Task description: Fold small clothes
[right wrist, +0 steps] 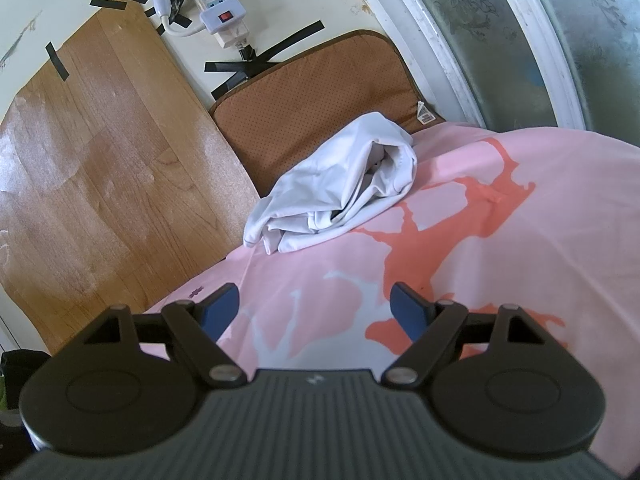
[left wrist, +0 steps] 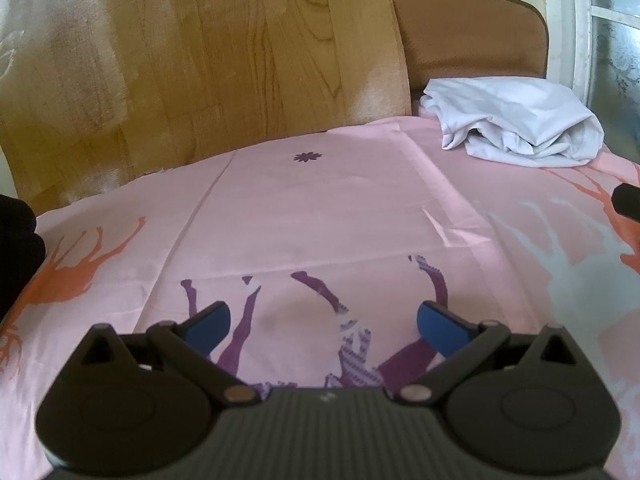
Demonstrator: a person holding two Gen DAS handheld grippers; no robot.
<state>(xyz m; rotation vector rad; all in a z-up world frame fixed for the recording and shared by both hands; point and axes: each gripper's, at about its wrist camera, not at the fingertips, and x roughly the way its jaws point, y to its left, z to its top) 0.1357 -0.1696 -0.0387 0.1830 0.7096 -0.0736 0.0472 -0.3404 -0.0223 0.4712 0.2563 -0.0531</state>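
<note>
A crumpled white garment [left wrist: 516,122] lies in a heap at the far right of the pink deer-print sheet [left wrist: 320,216]. In the right wrist view the same white garment [right wrist: 340,188] rests ahead of me at the sheet's back edge, against a brown cushion. My left gripper [left wrist: 322,326] hovers open over the purple deer print, far from the garment, with nothing between its blue pads. My right gripper [right wrist: 316,312] is open too, above the pink sheet [right wrist: 520,240], a good way short of the garment.
A wood-grain board [left wrist: 220,52] leans against the wall behind the sheet. A brown cushion [right wrist: 312,92] stands upright next to it. A power strip [right wrist: 218,4] and taped cables are on the wall. A frosted window [right wrist: 520,32] is at the right. A dark object [left wrist: 16,248] sits at the left edge.
</note>
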